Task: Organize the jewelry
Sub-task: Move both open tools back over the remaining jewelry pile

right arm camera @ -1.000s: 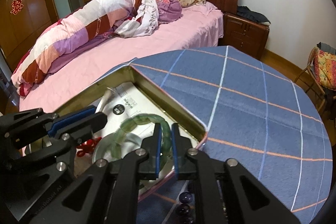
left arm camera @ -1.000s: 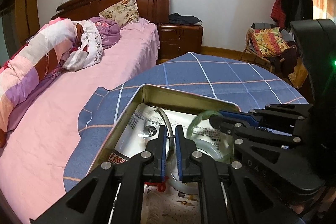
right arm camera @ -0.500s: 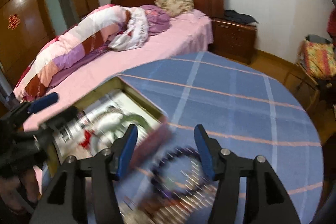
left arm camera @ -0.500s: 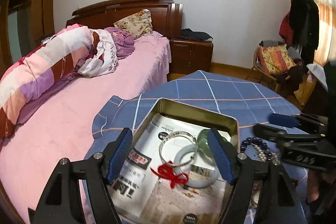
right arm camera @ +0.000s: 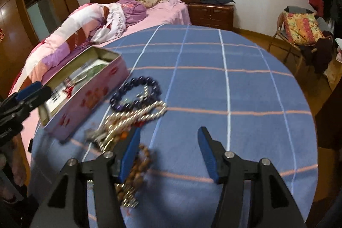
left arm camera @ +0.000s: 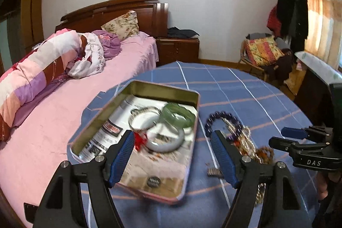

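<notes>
A pink tin box (left arm camera: 192, 142) (right arm camera: 89, 104) stands open on the blue checked table. In it lie a green bangle (left arm camera: 178, 114), a white bangle (left arm camera: 166, 139), a silver bangle (left arm camera: 144, 120) and a red knot (left arm camera: 139, 140). Beside the box lie a dark purple bead bracelet (left arm camera: 222, 119) (right arm camera: 136, 93), gold chains (right arm camera: 136, 116) and brown beads (right arm camera: 141, 164). My left gripper (left arm camera: 173, 140) is open and empty above the box's near end. My right gripper (right arm camera: 168, 142) is open and empty above the table, just right of the loose jewelry; it also shows in the left wrist view (left arm camera: 284, 138).
The round table's blue cloth (right arm camera: 235, 89) stretches right of the jewelry. A pink bed (left arm camera: 64, 99) with a rolled quilt lies left, against the table. A wooden nightstand (left arm camera: 177, 50) and a chair with cushions (left arm camera: 265, 52) stand behind.
Both grippers were shut on bangles in the box, the left on silver and the right on green. They let go, opened and pulled back and up. The right moved over the loose jewelry.
</notes>
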Tool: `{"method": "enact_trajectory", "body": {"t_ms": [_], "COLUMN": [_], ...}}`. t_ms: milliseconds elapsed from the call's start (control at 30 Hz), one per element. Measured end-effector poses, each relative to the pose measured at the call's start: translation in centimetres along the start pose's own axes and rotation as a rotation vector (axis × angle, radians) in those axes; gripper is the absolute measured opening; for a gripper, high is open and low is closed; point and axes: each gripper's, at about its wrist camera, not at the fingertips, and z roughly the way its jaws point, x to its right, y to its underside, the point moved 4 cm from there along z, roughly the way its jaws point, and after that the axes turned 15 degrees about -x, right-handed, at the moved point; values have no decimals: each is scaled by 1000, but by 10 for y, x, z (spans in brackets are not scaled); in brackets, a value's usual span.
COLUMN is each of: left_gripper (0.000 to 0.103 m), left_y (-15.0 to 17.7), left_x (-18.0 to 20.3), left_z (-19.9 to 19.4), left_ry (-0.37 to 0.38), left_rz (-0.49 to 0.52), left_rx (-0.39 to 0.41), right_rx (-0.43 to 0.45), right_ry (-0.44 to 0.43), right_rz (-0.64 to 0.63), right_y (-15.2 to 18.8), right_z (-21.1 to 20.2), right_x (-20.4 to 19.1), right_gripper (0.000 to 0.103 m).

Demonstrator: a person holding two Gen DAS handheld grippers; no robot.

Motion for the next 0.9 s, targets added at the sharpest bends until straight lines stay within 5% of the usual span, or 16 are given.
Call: {"method": "enact_trajectory", "body": {"t_ms": [900], "left_gripper": [74], "left_y": [30], "left_x": [58], "left_z": [14], "left_ry": [20], "left_rz": [178], "left_rx": [-67], "right_rx": [12], "right_ry": [-118], "right_rz": [-85], "right_y": [22], "right_z": [1], "right_x": [-27], "right_gripper": [39]}}
